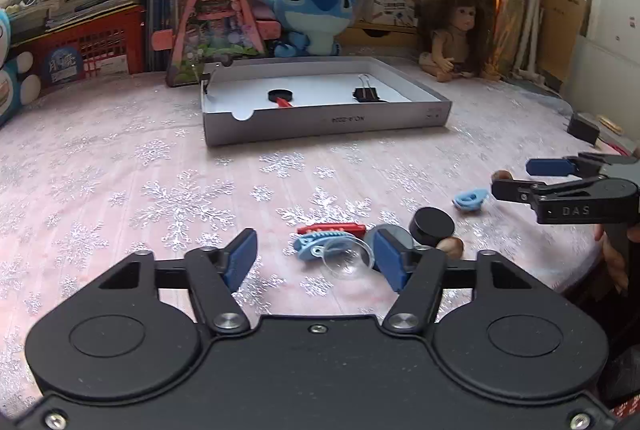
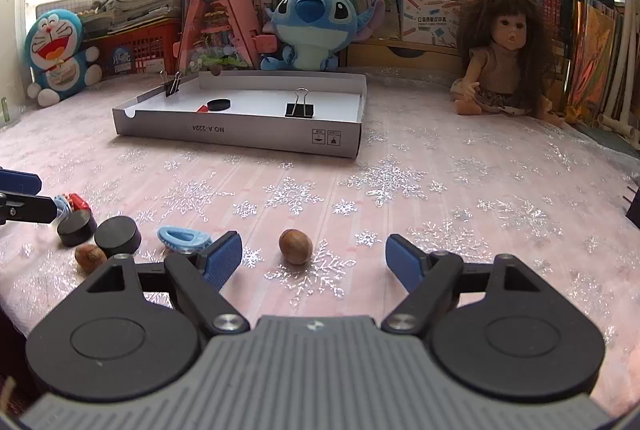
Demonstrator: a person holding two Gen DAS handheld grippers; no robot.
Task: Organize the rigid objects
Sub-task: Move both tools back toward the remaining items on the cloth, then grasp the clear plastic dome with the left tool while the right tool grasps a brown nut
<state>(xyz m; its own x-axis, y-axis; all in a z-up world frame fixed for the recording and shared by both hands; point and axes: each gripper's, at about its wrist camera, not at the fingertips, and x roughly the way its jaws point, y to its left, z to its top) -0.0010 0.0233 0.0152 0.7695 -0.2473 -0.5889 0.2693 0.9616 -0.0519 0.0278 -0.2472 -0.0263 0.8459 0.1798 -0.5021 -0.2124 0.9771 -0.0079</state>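
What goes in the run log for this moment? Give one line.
left gripper: open over clear cup | right gripper: open around nut | box: disc, clips inside

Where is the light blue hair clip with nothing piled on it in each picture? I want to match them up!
Left wrist view: the light blue hair clip lies far right, just below the right gripper.
Right wrist view: the same clip lies lower left, just beyond this gripper's left finger.
Shared landmark: the grey box lid with a binder clip inside.
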